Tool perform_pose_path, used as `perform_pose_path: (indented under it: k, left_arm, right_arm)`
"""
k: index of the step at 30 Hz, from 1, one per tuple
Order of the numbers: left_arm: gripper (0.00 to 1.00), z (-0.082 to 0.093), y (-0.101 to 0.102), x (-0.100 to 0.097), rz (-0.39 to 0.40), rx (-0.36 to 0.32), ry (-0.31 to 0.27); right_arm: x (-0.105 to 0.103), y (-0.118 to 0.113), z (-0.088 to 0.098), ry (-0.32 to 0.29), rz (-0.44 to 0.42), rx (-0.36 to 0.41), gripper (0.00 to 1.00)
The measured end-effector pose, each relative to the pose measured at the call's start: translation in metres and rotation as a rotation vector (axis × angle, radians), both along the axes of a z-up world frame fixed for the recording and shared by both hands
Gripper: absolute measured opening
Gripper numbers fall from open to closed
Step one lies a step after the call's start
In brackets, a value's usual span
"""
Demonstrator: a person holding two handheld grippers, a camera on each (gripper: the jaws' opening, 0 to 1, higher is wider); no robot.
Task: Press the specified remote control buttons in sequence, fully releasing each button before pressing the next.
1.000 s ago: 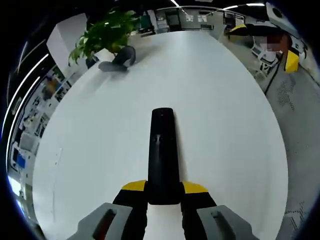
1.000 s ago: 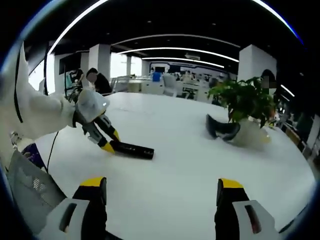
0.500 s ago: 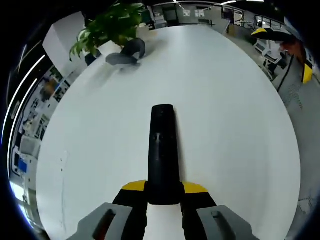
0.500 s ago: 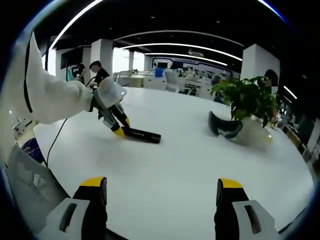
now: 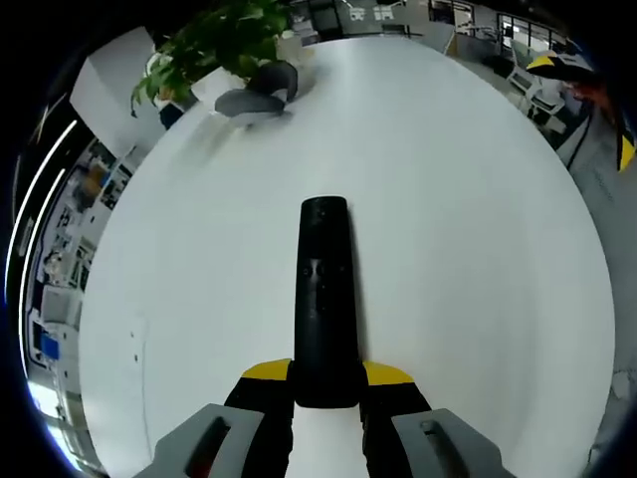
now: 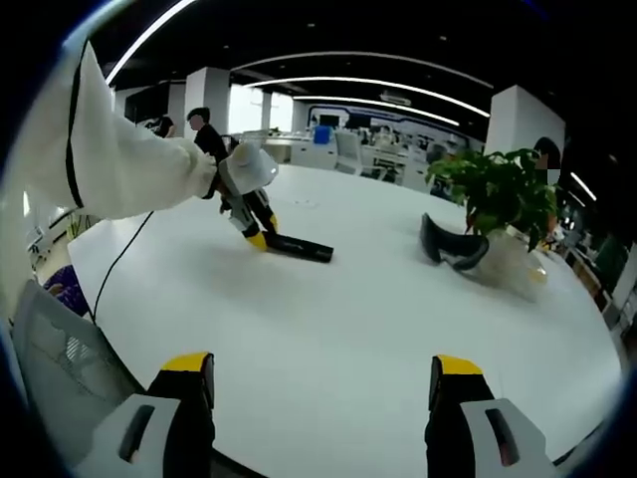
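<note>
Clamping the near end of a long black remote control [image 5: 323,299], the left gripper [image 5: 326,383] rises from the bottom of the left gripper view, its two yellow-tipped jaws pressed against the remote's sides. The remote points straight away from the camera, over a broad white table [image 5: 468,259]. Small buttons show faintly along the remote's top face, too small to tell apart. Whether the remote's far end rests on the table or floats just above it cannot be told.

At the far edge of the table, in the left gripper view, a leafy green potted plant [image 5: 214,45] stands beside a dark grey curved object [image 5: 256,95], possibly a headset, lying on the tabletop. Both are well apart from the remote.

From the right gripper view, the right gripper [image 6: 323,383] holds nothing; its two yellow-tipped jaws stand wide apart at the bottom of the picture, above the near edge of the table [image 6: 328,339]. Across the table, a white sleeve [image 6: 109,164] reaches in from the left, ending at the left gripper [image 6: 259,234], which holds the remote control [image 6: 299,247] low over the table, tilted down toward it. To the right sits the potted plant [image 6: 498,194] with the dark curved object [image 6: 450,249] just beside it. An open-plan office with white columns and ceiling light strips lies behind.
</note>
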State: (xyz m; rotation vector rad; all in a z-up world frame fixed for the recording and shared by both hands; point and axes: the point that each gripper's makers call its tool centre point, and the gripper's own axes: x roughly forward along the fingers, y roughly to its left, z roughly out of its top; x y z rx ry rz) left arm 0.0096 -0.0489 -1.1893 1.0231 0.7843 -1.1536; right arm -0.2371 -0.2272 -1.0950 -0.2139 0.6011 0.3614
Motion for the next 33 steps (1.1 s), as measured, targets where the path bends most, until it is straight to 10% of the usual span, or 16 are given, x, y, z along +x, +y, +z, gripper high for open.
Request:
perform_pose_path:
  k: [20, 24, 33]
  left_arm:
    - [0.24, 0.0, -0.001, 0.016, 0.032, -0.032, 0.126]
    - [0.3, 0.003, -0.002, 0.017, -0.016, -0.051, 0.072]
    - [0.51, 0.011, 0.007, 0.032, 0.276, -0.156, -0.058]
  right_arm:
    - [-0.001, 0.003, -0.007, 0.026, 0.016, -0.034, 0.88]
    - [-0.001, 0.003, -0.008, 0.03, 0.018, -0.04, 0.89]
    - [-0.001, 0.002, -0.002, 0.007, 0.013, -0.028, 0.89]
